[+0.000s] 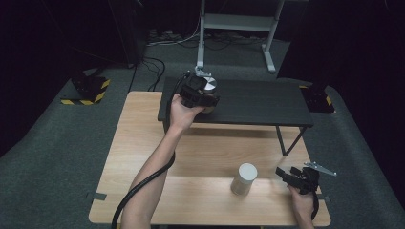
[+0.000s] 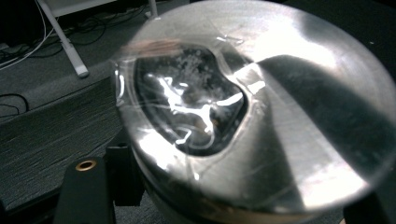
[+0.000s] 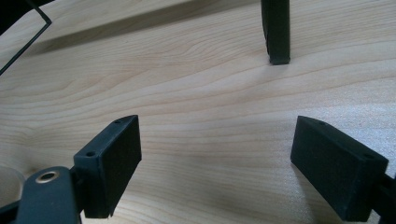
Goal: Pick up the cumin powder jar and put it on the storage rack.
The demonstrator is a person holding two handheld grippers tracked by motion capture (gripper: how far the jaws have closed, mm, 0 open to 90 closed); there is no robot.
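Two grippers are yours: your left gripper (image 1: 203, 98) is clenched around a round, shiny silver metal tin with a clear window in its lid (image 2: 261, 116), holding it over the far left of the black raised shelf (image 1: 258, 102). Setting it down looks left to do. Your right gripper (image 1: 289, 175) rests released on the pale wooden table (image 1: 200, 152), near a white cylinder (image 1: 244, 178)

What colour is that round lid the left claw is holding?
Shiny silver metal lid, clearest in the left gripper view.
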